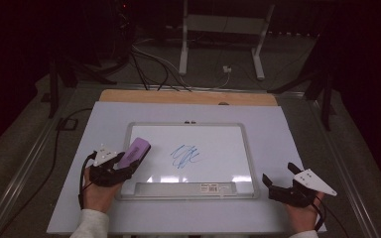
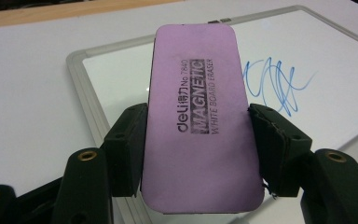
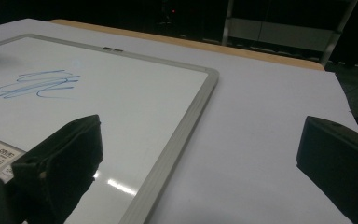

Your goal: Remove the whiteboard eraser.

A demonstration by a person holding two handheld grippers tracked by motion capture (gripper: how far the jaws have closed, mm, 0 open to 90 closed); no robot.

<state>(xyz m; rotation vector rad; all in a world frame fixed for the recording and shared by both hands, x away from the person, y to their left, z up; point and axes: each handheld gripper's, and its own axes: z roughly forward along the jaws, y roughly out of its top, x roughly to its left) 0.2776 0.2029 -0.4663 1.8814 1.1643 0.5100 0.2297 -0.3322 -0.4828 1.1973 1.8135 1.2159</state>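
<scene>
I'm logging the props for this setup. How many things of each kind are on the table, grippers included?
Whiteboard: 1, with a blue scribble on it
Purple eraser: 1, clamped in the left gripper
Grippers: 2, the left one and the right gripper, whose jaws stand open with nothing between them
Total: 4

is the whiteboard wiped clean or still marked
Still marked. A blue scribble sits mid-board on the whiteboard, and the purple eraser clamped in the left gripper is left of it.
</scene>
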